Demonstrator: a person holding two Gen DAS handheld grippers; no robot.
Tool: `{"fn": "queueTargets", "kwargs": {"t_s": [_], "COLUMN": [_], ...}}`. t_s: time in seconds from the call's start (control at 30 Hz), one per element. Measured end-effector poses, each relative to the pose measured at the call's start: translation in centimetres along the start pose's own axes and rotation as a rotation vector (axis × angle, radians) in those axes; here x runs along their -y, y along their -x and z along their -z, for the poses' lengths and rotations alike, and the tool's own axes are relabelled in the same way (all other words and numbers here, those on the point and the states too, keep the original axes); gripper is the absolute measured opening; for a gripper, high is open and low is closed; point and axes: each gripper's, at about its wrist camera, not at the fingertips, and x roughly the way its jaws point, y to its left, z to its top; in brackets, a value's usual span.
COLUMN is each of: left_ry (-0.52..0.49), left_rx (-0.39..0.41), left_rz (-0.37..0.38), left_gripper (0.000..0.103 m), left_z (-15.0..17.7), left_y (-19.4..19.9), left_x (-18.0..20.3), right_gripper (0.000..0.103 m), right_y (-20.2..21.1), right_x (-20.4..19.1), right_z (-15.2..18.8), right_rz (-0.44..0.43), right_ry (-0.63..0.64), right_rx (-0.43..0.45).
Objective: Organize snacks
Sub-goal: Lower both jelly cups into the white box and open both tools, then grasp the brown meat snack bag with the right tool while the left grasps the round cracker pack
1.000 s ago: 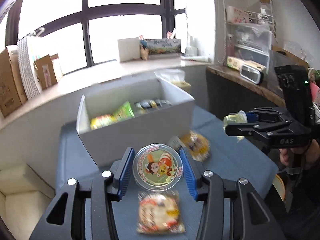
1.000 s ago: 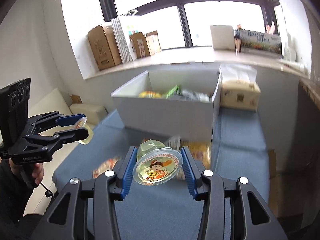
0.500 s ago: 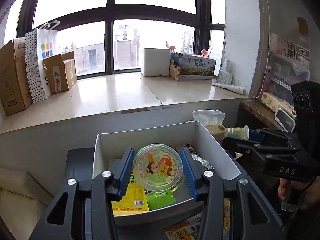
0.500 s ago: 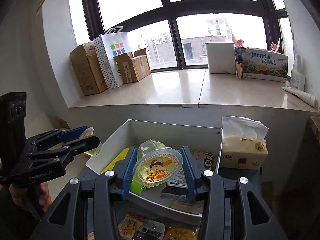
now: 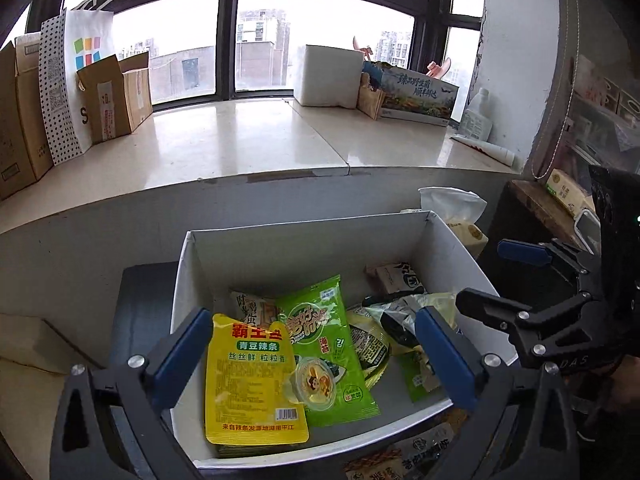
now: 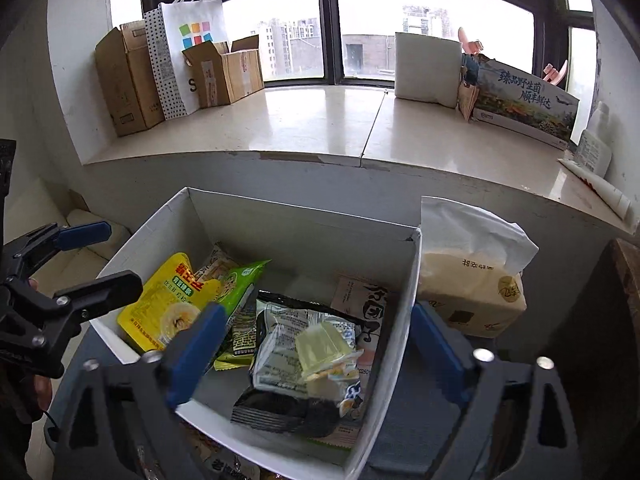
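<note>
Both grippers hover over the white box [image 5: 304,240], which holds several snack packets. My left gripper [image 5: 312,356] is opening, its blue pads wide apart and touching nothing. Below it, a jelly cup [image 5: 314,384] lies loose on a green packet [image 5: 324,328], beside a yellow packet [image 5: 252,376]. My right gripper [image 6: 316,354] is also opening with nothing pressed between its pads. Under it, a second jelly cup [image 6: 324,346] rests tilted on a silvery packet [image 6: 280,344] in the box [image 6: 304,232]. Each view shows the other gripper open: the right gripper [image 5: 492,276] and the left gripper [image 6: 108,258].
A tissue pack [image 6: 472,292] stands against the box's right wall. More snack packets [image 5: 400,460] lie on the blue table [image 5: 136,320] in front of the box. The windowsill behind carries cardboard boxes [image 6: 128,80], a paper bag [image 6: 188,44] and a printed carton [image 6: 524,104].
Both grippers moved forward from the table's front to above the box. Their jaws went from shut on jelly cups to wide apart, and the two cups dropped into the box.
</note>
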Motion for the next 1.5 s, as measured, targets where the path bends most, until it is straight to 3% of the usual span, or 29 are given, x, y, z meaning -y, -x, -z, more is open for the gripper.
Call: {"fn": "queueTargets", "kwargs": {"t_s": [0.13,0.27,0.53,0.7,0.83,0.97,1.1,1.2,1.5], "left_ry": [-0.024,-0.066,-0.145,-0.116,-0.070,-0.014,0.026,0.040,-0.001], "left_rx": [-0.002,0.022,0.099,0.126,0.154,0.111,0.036,0.004,-0.038], "left_rz": [-0.020,-0.042,-0.030,0.004,-0.004,0.010,0.027,0.040,0.049], "left_gripper": [0.103,0.103,0.103,0.103,0.103,0.103,0.103,0.103,0.103], "left_z": [0.2,0.5,4.3,9.3,14.4,19.1,21.9,22.6,23.3], "left_y": [0.5,1.9,8.2,12.5,14.8,15.0,14.3,13.7,12.6], "left_x": [0.0,0.7,2.2,2.5,2.5,2.3,2.5,2.8,4.0], "right_gripper": [0.103,0.103,0.103,0.103,0.103,0.103,0.103,0.103,0.103], "right_y": [0.6,1.7,8.1,12.0,13.3,12.8,11.3,9.5,4.1], "right_x": [0.6,1.2,1.4,0.1,-1.0,-3.2,-5.3,-6.2,-8.1], "right_z": [0.0,-0.2,1.7,6.2,12.1,18.4,21.3,21.5,18.2], "right_rz": [0.012,-0.032,-0.122,-0.138,-0.201,-0.189,-0.171,-0.196,-0.068], "right_ry": [-0.023,-0.064,-0.099,-0.069,-0.114,-0.096,-0.030,-0.002,0.069], "right_rx": [0.018,0.031,0.159,0.190,0.132,0.076,0.037,0.004,-0.042]}}
